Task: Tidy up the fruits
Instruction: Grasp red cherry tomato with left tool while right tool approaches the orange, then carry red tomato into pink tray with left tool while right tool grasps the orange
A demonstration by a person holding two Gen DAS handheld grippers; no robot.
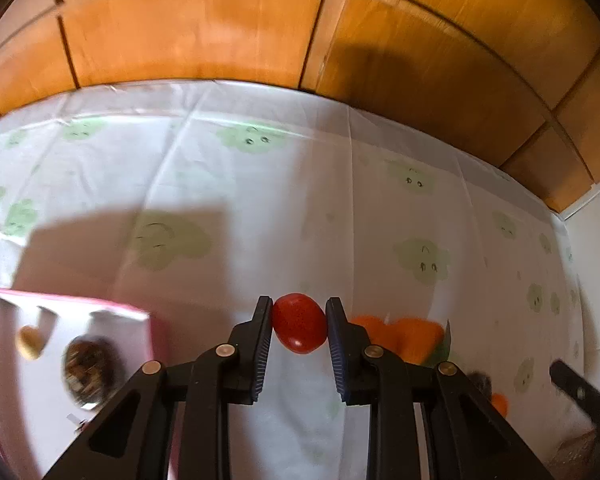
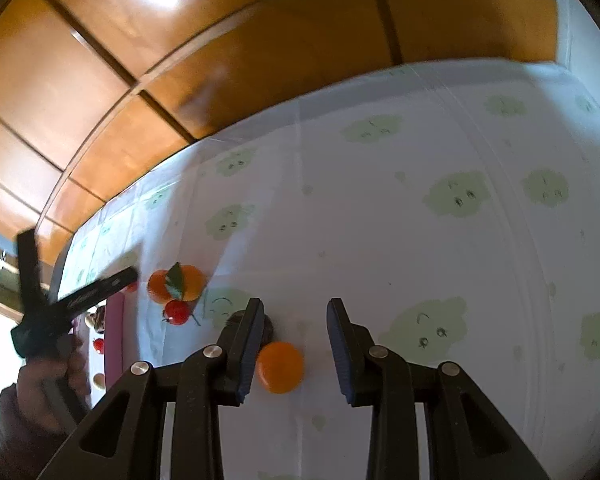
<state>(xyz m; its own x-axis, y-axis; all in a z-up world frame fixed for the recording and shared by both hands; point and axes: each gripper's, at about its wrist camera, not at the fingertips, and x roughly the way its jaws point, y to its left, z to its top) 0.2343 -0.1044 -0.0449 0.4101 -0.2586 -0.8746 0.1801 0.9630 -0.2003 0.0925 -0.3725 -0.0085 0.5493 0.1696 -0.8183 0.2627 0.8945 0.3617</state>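
Note:
My left gripper [image 1: 299, 303] is shut on a small red fruit [image 1: 299, 323], held above the tablecloth with both pads pressing its sides. In the right wrist view its fingers [image 2: 100, 286] reach over the pink box [image 2: 114, 340], with a hand [image 2: 40, 392] behind them. My right gripper [image 2: 295, 302] stands open low over the cloth. A small orange fruit [image 2: 280, 367] lies just inside its left finger, not pressed. Orange fruits with a green leaf [image 2: 176, 284] and a red cherry [image 2: 177, 312] lie further left.
The pink box [image 1: 150, 320] has a white insert with cut-outs; a yellowish piece [image 1: 30, 342] and a brown round piece [image 1: 88, 372] sit in it. A dark round thing [image 2: 269, 328] shows behind my right gripper's left finger. Wooden panels [image 1: 200, 28] back the table.

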